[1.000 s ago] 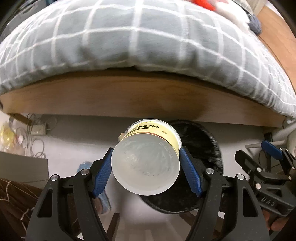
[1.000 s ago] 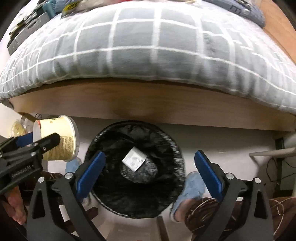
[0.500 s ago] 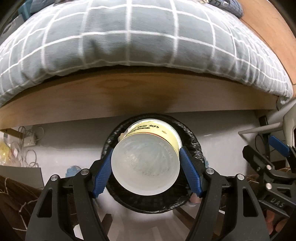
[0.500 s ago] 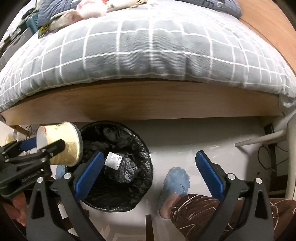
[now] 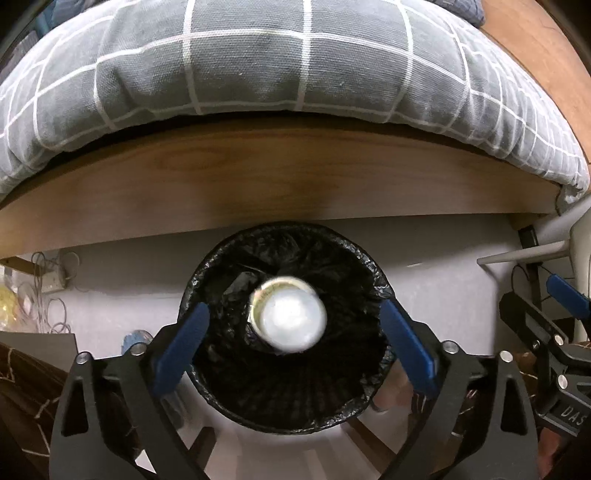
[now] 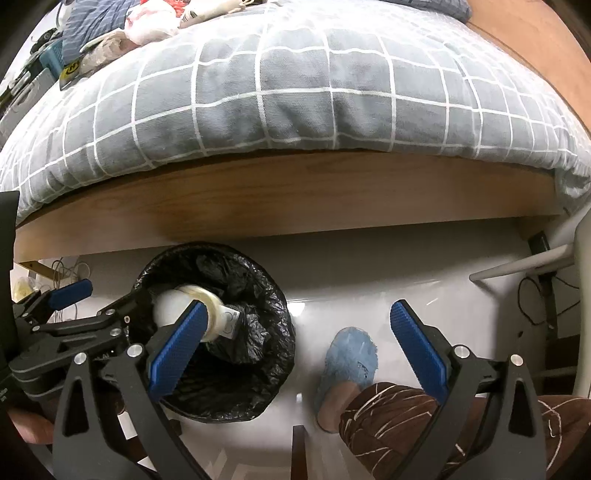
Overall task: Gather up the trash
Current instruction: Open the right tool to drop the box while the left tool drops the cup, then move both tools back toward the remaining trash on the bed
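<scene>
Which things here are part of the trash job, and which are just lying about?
Job: cup, dropping into the bin; left gripper, jaws just opened, clear of the cup.
Lying about: quilt, slipper, cables, bed clutter.

The left gripper [image 5: 293, 341], black-framed with blue ribbed pads, points steeply down over the black-lined round trash bin [image 5: 373, 280] — its jaws have just been opening, nothing pressed between them. The right gripper [image 6: 295, 347] hangs just beside the bin, jaws spread wide — empty.
</scene>
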A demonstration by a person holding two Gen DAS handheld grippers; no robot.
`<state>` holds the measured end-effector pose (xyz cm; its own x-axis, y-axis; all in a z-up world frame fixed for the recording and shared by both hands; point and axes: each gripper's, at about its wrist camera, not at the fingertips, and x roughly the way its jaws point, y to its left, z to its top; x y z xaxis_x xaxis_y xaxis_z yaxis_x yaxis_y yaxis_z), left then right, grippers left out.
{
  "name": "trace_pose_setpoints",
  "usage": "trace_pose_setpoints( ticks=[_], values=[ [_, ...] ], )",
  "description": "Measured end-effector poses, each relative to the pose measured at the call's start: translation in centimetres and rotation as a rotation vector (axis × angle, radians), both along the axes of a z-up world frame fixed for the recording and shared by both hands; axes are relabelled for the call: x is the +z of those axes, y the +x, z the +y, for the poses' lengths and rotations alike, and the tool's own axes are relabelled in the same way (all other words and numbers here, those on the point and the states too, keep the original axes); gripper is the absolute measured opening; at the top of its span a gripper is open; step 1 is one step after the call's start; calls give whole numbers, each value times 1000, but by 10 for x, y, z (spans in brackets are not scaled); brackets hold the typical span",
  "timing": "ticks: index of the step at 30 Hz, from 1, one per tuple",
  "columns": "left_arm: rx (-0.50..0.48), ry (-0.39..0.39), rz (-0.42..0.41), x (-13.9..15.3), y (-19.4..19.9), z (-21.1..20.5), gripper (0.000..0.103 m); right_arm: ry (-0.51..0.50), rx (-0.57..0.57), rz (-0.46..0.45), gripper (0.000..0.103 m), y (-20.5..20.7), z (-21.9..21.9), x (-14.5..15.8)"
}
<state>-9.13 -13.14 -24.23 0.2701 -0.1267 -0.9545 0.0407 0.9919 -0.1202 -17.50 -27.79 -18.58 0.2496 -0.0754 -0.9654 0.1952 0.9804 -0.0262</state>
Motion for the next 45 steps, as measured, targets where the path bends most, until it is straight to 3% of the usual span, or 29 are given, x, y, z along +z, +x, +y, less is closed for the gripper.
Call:
trace_pose_setpoints(
  ticks=[18,37,45],
  values=[
    [41,29,-87,41,-3,45,97,-17,57,-85,95,16,37,24],
    [132,33,-224,123,-2,112,97,-19,107,-276,95,45,76,98],
    [147,46,-288,156,21,135,97,-47,152,-338,95,68,91,126]
  ],
)
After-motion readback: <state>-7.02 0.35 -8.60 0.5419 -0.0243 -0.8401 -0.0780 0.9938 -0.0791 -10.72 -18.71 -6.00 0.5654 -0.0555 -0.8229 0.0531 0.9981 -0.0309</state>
